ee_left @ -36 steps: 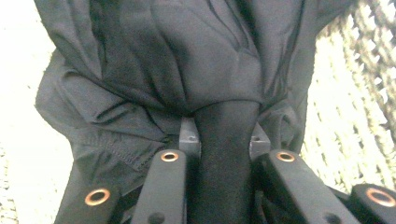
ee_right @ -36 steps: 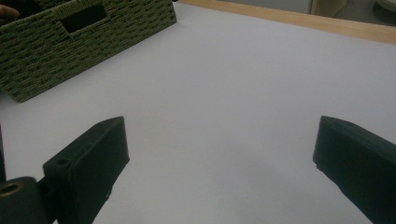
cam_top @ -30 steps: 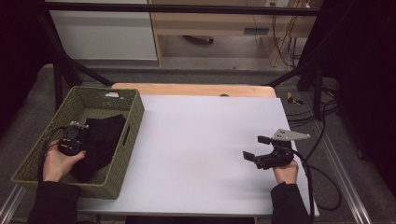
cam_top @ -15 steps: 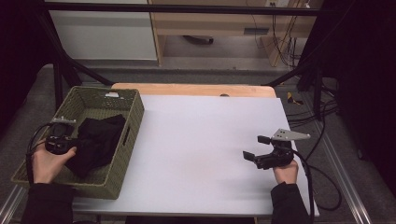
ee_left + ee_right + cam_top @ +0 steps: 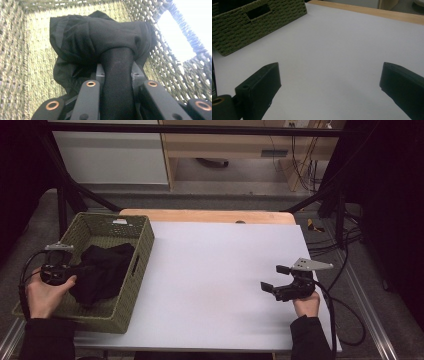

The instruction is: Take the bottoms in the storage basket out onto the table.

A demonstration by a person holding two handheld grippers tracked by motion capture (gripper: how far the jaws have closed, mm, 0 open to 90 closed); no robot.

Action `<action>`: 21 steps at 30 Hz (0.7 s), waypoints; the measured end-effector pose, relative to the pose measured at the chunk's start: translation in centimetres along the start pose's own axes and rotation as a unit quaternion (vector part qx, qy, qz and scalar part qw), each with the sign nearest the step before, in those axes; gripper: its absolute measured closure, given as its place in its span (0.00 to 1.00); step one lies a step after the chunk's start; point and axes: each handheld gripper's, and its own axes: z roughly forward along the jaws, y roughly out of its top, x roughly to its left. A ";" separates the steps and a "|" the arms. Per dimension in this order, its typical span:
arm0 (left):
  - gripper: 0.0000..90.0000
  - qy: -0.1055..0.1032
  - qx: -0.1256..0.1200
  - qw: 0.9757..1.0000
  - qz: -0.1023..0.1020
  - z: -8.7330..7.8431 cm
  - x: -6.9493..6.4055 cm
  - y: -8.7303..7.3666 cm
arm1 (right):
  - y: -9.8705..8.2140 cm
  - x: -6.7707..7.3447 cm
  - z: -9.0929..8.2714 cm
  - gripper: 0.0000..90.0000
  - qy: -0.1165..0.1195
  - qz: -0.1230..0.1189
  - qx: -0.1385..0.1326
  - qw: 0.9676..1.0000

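A black cloth lies bunched in the green woven basket at the table's left. My left gripper is inside the basket at its left wall, shut on a fold of the cloth. In the left gripper view that fold of the black cloth runs taut between the jaws of the left gripper. My right gripper hovers low over the white table at the right, open and holding nothing. In the right gripper view the right gripper has its jaws wide apart.
The basket with its handle cut-out sits far off across the white tabletop. A wooden strip borders the table's far edge. Cables trail off the table's right side.
My left gripper has moved left toward the basket's left wall, dragging the black cloth with it. The right gripper has stayed put.
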 end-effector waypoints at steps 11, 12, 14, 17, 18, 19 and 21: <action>0.84 0.000 -0.030 1.000 0.002 -1.6 -0.4 0.3 | 0.0 0.0 0.0 0.04 0.001 0.000 -0.001 1.000; 0.84 -0.001 -0.031 1.000 0.004 -1.7 -0.4 0.4 | 0.0 0.0 0.0 0.04 0.001 0.000 -0.001 1.000; 0.84 -0.001 -0.036 0.999 0.005 -2.0 -0.5 0.4 | 0.0 0.0 0.0 0.04 0.001 0.000 -0.002 1.000; 0.84 -0.001 -0.046 0.999 0.008 -2.4 -0.7 0.5 | 0.0 0.0 0.0 0.04 0.000 0.000 -0.002 1.000; 0.84 -0.001 -0.050 0.999 0.007 -2.6 -0.7 0.5 | 0.0 0.0 0.0 0.04 0.000 0.000 -0.002 1.000; 0.84 -0.002 -0.051 0.999 0.008 -2.7 -0.8 0.5 | 0.0 0.0 0.0 0.04 0.000 0.000 -0.002 1.000; 0.84 -0.002 -0.055 0.998 0.010 -3.0 -0.9 0.5 | 0.0 0.0 -0.1 0.04 0.000 -0.001 -0.002 1.000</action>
